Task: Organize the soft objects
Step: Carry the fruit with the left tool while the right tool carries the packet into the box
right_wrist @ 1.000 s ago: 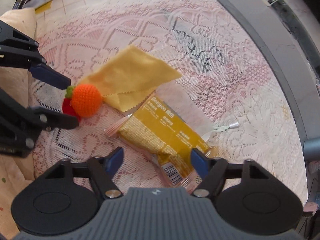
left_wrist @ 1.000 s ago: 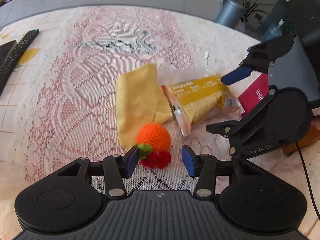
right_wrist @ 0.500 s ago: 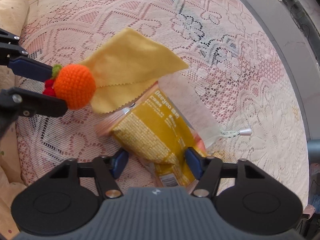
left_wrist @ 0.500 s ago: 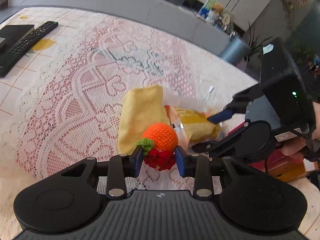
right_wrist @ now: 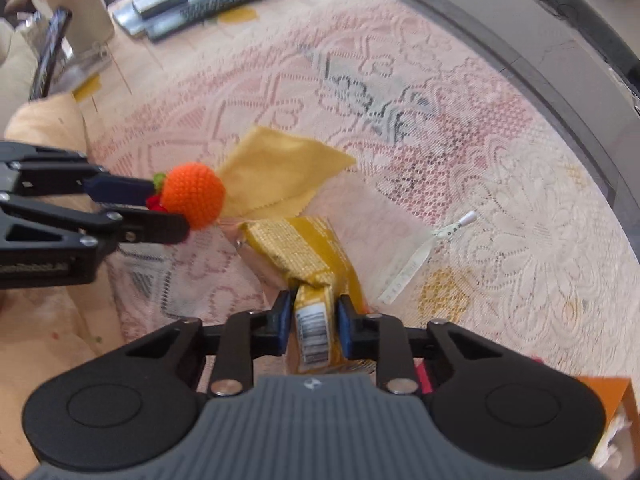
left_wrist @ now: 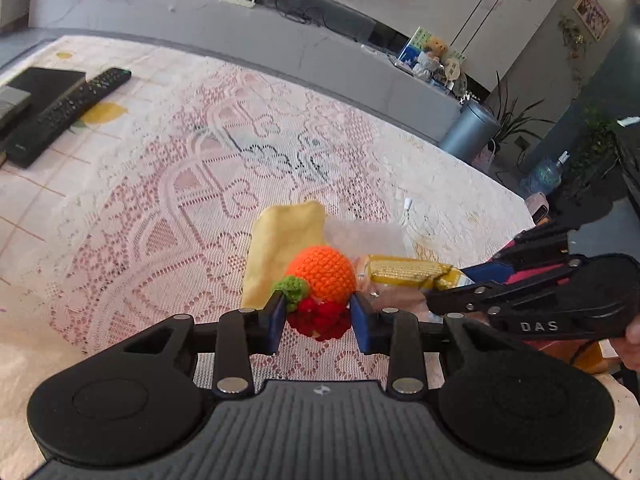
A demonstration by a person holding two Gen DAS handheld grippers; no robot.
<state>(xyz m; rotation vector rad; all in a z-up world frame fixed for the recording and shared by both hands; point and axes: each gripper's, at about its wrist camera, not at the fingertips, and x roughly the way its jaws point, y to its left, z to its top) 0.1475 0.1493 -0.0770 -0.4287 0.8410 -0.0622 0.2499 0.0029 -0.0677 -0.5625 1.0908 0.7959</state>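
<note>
In the last second both picks had landed. My left gripper [left_wrist: 319, 316] had gone from straddling the crocheted orange toy [left_wrist: 322, 280] to clamping it between its pads, and it now carried the toy above the lace cloth [left_wrist: 168, 184]. My right gripper [right_wrist: 311, 322], which had stood wide over the yellow snack packet [right_wrist: 304, 256], was closing, the packet's barcoded end pinched between its pads and crumpling. So two soft things were in hand; the yellow cloth [right_wrist: 280, 168] lay ahead of both. Both grippers tilted downward, the right more steeply.
</note>
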